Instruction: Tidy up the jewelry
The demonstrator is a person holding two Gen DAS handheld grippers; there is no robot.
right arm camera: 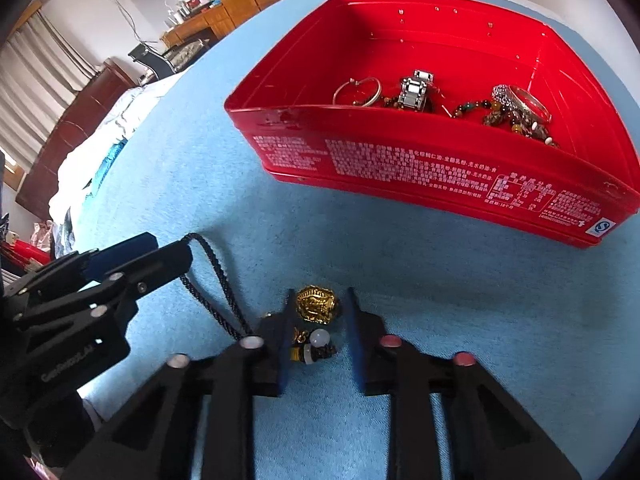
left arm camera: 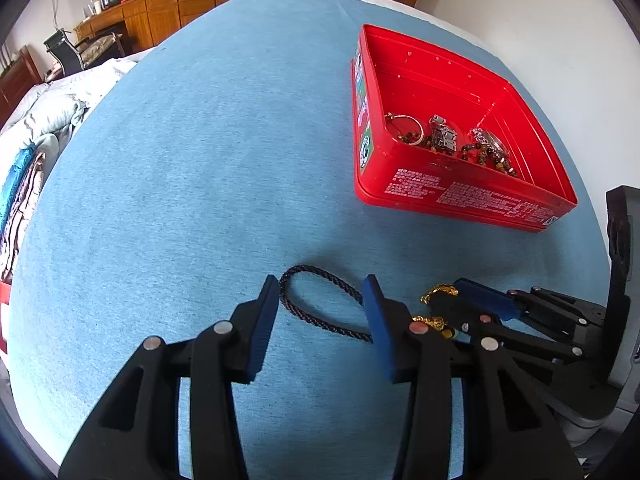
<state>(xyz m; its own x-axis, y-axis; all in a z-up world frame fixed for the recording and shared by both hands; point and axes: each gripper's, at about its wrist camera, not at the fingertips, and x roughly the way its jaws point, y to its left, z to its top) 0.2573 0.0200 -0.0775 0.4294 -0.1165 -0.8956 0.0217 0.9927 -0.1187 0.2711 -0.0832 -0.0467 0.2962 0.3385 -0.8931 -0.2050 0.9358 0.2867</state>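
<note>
Two grippers are working low over a blue cloth (left arm camera: 180, 152) that is covering the table. The left gripper (left arm camera: 322, 292) is holding its fingers wide apart, straddling the loop of a dark braided cord (left arm camera: 320, 276) that is lying flat on the cloth; neither pad is touching the cord as far as the left wrist view shows. The right gripper (right arm camera: 319, 312) is coming in from the right with its fingers parted at a medium width, and a gold pendant (right arm camera: 317, 305) is sitting between the tips, with a small white bead (right arm camera: 320, 338) and dark fittings just nearer, where the cord is joining them. Whether the pads are pressing the pendant cannot be told. In the right wrist view, the left gripper's black finger is lying across the far end of the cord loop. Far and to the right, a red tin (left arm camera: 460, 196) is standing open, holding a silver bangle (right arm camera: 358, 90), a metal watch band (right arm camera: 416, 92) and beaded bracelets (right arm camera: 516, 120) along its near wall.
</note>
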